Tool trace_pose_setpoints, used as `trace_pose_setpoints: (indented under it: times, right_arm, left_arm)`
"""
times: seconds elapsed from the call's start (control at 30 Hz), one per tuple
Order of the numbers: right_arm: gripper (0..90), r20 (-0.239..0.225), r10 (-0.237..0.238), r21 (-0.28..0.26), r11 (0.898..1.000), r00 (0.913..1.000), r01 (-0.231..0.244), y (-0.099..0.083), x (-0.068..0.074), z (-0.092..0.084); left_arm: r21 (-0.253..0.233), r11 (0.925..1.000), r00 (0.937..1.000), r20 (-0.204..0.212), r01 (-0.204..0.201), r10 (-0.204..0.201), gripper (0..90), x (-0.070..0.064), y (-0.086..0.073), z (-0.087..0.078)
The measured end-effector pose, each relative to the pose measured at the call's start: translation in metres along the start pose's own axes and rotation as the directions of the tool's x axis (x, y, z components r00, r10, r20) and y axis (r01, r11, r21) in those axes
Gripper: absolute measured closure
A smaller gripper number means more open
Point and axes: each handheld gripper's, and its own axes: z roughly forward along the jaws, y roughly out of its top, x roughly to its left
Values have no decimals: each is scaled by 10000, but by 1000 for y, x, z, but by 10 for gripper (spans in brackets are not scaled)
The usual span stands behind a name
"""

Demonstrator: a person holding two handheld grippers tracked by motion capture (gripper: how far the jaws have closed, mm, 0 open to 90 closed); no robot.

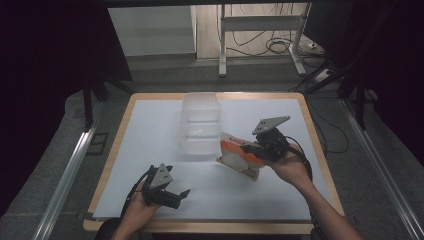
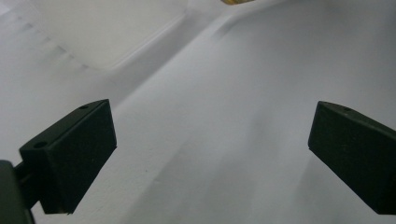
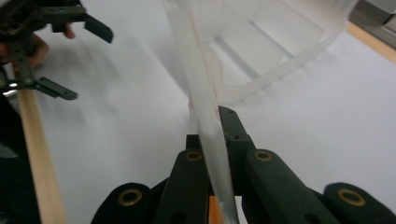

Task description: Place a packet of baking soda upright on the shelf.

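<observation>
A white-topped table [image 1: 150, 150] with a wooden edge takes up the middle of the high view, dark curtains at the upper left and upper right, and a metal stand with loose cables at the top centre. On the table, just above the centre of the frame, stands a clear plastic container [image 1: 201, 125], open at the top. Right beside its lower right corner, an orange and white snack bag [image 1: 239, 156] is held tilted above the table top; whether it touches the container I cannot tell. The right gripper [image 1: 252, 148], right of centre, has its jaws pressed together on the bag's edge; in the right gripper view the bag's pale seam [image 3: 205, 116] runs up between them, the container [image 3: 261, 42] behind. The left gripper [image 1: 181, 195], at the lower left, sits well apart from the bag with jaws spread over bare table.
</observation>
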Motion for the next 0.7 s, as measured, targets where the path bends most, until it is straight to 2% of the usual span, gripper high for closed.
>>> trace_pose_setpoints:
  times: [0.33,0.47,0.5,0.57,0.7]
  right_arm:
    - [888,331,235,-163,9996,9992,-230,7,-19,-10]
    - [888,536,292,-321,9991,9981,-275,17,-27,-17]
    - [887,632,377,-422,9985,9973,-351,24,-33,-18]
    - [888,645,389,-458,9983,9972,-360,26,-35,-18]
    - [887,782,529,-584,9971,9955,-484,41,-48,-14]
  left_arm:
    - [12,10000,10000,2,8,-8,11,0,0,0]
    - [13,10000,10000,2,-3,3,11,0,0,0]
    - [-10,10000,10000,3,4,-4,11,0,0,0]
    - [-20,10000,10000,6,13,-13,10,0,0,0]
    - [-26,10000,10000,25,73,-73,11,0,0,0]
